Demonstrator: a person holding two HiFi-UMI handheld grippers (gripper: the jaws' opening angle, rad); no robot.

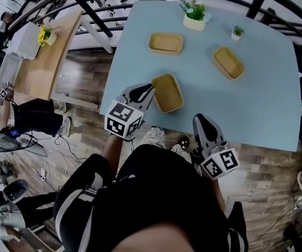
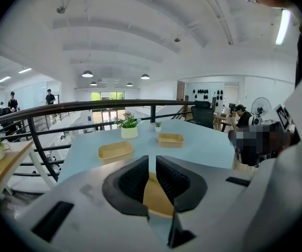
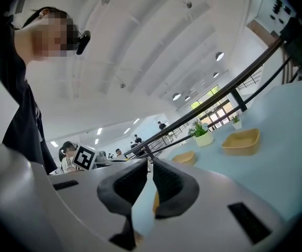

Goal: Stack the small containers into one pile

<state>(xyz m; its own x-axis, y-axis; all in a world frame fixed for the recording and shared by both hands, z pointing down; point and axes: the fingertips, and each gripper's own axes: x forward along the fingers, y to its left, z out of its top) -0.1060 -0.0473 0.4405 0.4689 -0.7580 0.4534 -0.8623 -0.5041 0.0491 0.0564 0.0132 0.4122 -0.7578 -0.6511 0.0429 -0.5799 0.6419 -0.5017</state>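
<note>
Head view first: three shallow tan containers sit apart on the blue table, so nothing is stacked yet. The near container lies by the front edge and the far container is beyond it. The right container is off to the side, below the plant and the small plant. My left hand-held gripper hangs just beside the near container's left rim; I can't tell whether it touches. My right hand-held gripper is out past the table's front edge, well apart from every container.

Left gripper view now: the jaws are closed to a thin slit with nothing held. The near container's tan floor shows through the slit, just below and ahead. The far container and right container wait beyond.

Right gripper view: these jaws are together too, and empty. The right container is the closest one ahead, with the far container to its left.

My read on handling: these look light, thin-walled and fairly stiff, and they should nest easily. They could well skid on the smooth table if nudged. I'd open up and pinch one side wall at the rim, one jaw inside and one outside. A gentle squeeze should do, so the wall doesn't buckle.
</note>
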